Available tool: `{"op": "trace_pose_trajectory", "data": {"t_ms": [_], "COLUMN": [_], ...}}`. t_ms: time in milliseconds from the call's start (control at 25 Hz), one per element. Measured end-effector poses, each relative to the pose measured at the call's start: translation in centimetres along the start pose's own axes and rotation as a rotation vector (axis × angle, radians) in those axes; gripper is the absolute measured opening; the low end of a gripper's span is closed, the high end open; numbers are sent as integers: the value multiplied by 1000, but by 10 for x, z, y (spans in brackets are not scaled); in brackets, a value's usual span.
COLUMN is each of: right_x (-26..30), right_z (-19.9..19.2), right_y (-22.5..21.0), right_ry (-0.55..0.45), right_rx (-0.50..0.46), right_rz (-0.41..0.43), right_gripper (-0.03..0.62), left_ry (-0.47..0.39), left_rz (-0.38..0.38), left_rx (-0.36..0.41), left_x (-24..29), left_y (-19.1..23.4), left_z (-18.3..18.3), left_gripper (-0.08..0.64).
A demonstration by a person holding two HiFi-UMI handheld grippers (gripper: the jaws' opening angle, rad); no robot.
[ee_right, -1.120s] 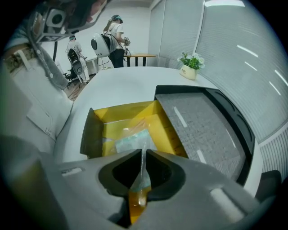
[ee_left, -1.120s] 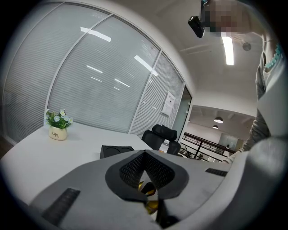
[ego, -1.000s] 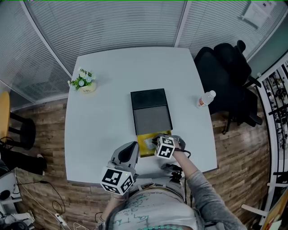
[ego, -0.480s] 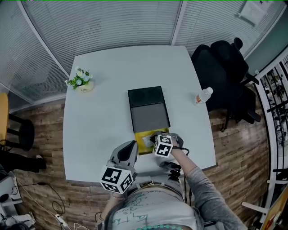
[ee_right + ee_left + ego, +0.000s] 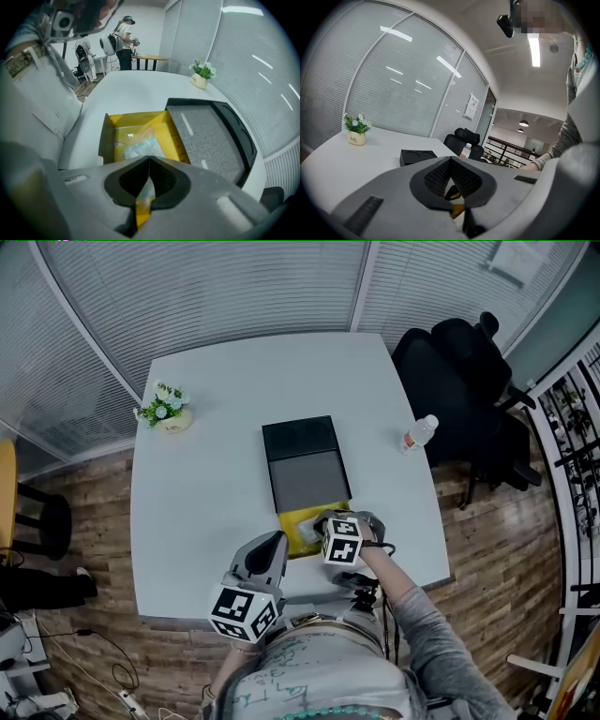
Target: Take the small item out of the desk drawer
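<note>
A black desk organiser (image 5: 305, 465) stands mid-table with its yellow drawer (image 5: 292, 521) pulled out toward me. Inside the drawer (image 5: 174, 136) lies a small clear packet (image 5: 138, 147) with pale teal contents. My right gripper (image 5: 149, 160) reaches into the drawer from its near end, its jaws shut on the packet's near edge. From above, this gripper (image 5: 323, 524) hangs over the drawer's right half. My left gripper (image 5: 267, 554) rests left of the drawer near the table's front edge. Its jaws (image 5: 451, 159) are shut with nothing in them.
A small potted plant (image 5: 167, 409) sits at the table's far left, and a water bottle (image 5: 417, 435) near its right edge. A black office chair (image 5: 459, 371) stands beyond the right side. People stand by a far desk (image 5: 124, 37). Blinds line the glass walls.
The right gripper stays over the drawer and has barely shifted. The left gripper has not moved. The head view has drifted slightly.
</note>
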State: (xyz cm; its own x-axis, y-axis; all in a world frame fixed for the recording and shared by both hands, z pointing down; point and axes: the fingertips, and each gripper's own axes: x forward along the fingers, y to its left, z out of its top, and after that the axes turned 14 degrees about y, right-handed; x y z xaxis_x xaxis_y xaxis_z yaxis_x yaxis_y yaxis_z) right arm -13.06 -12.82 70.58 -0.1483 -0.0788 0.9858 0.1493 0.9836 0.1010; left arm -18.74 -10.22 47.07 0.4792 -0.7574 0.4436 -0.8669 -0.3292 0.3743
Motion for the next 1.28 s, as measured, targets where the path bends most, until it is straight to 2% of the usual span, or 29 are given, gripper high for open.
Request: {"op": "trace_pose_trajectory", "data": {"t_ms": [440,840,1280], "right_x": [-65,-126,-150], "right_z": [14,26,25], "right_y": [-11,-16,-15], "right_ry": [-34,-86,-113], "right_rx": [-6,15,19], "right_rz": [-57,-83,-99], "right_gripper": [3,3,3], "left_ry": [9,11,19], "left_rz": [-20,-27,-30], "left_rx": [18,5,4], "left_x": [1,-3,0], "left_y": [-7,-10,-17], "left_z": [-4,-8,-9], "left_gripper": [-3,-3,-3]}}
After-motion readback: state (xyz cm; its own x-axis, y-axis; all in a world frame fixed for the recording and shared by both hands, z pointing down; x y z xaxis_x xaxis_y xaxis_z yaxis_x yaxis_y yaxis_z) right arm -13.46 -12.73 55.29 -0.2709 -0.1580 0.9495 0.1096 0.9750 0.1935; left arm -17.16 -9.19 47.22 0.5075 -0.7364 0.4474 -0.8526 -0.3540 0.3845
